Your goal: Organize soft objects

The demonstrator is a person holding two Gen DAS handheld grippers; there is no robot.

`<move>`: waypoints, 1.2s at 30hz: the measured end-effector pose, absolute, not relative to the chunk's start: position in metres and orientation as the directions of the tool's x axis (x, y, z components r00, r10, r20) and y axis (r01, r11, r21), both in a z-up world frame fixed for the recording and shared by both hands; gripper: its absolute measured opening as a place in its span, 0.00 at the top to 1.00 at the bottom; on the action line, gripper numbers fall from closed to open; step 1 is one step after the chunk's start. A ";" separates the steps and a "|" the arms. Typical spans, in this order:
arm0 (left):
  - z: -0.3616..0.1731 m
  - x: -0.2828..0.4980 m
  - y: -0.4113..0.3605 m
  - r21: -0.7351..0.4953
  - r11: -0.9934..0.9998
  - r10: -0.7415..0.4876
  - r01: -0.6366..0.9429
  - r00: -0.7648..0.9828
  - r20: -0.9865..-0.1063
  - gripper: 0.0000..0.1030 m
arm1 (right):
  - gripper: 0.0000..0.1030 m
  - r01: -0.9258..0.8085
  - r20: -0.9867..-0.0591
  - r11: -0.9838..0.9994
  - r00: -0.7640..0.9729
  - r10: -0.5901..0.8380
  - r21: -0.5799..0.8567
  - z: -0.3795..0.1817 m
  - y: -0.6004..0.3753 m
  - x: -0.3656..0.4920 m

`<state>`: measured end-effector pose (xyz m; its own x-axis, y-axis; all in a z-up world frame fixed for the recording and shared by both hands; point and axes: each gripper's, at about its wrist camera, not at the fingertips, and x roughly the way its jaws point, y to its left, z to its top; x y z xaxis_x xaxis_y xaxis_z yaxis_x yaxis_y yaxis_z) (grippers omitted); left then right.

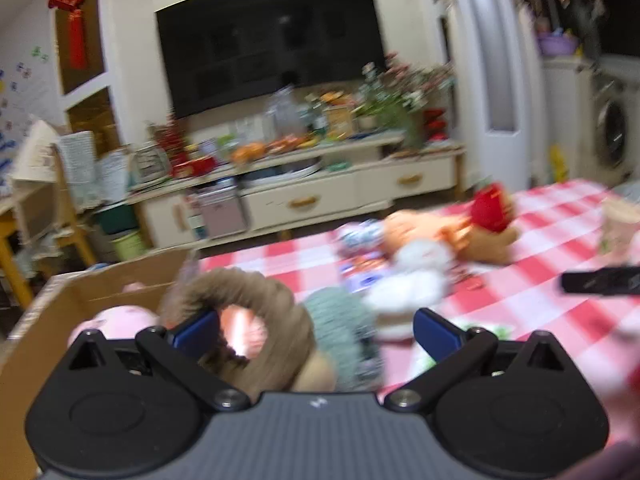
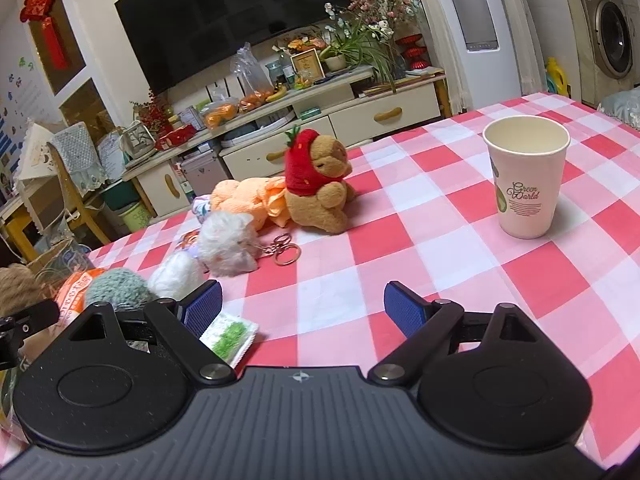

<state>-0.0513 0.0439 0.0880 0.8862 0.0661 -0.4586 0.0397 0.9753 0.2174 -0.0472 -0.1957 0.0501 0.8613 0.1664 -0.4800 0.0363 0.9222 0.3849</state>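
Observation:
My left gripper is open; a brown ring-shaped plush and a grey-green fuzzy ball lie between its fingers, not gripped. A cardboard box at the left holds a pink plush. My right gripper is open and empty above the checked tablecloth. Ahead of it lie a brown bear in a red strawberry hood, an orange plush, a white fluffy toy with key rings, a white ball and the grey-green ball.
A paper cup stands at the right of the table. A small sachet lies by my right gripper's left finger. The left gripper's edge shows at the left. A TV cabinet stands beyond the table.

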 end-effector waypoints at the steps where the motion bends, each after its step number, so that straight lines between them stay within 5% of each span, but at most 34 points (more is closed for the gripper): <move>1: 0.086 -0.049 0.047 0.238 0.971 0.101 0.014 0.880 -0.464 0.01 | 0.00 0.045 -0.485 0.921 0.859 0.163 0.388 0.050 -0.197 -0.047; 10: 0.103 -0.041 0.100 0.124 0.967 0.256 -0.225 0.863 -0.434 0.01 | 0.00 0.037 -0.486 0.910 0.854 0.186 0.413 0.047 -0.202 -0.042; 15: 0.103 -0.044 0.091 0.040 0.993 0.119 -0.113 0.885 -0.450 0.01 | 0.00 0.017 -0.489 0.910 0.847 0.208 0.415 0.047 -0.199 -0.039; 22: 0.079 -0.031 0.060 0.138 0.990 0.086 -0.023 0.877 -0.472 0.02 | 0.00 -0.008 -0.495 0.909 0.837 0.235 0.417 0.046 -0.198 -0.036; 27: 0.070 -0.012 0.063 0.168 0.983 0.149 -0.072 0.851 -0.504 0.20 | 0.00 -0.023 -0.500 0.907 0.828 0.252 0.420 0.045 -0.197 -0.031; 31: 0.074 -0.010 0.069 0.126 0.989 0.128 -0.073 0.848 -0.515 0.47 | 0.00 -0.038 -0.504 0.906 0.821 0.269 0.422 0.044 -0.195 -0.029; 36: 0.078 -0.013 0.073 0.088 0.994 0.097 -0.060 0.848 -0.521 0.52 | 0.00 -0.042 -0.511 0.901 0.812 0.283 0.432 0.043 -0.191 -0.026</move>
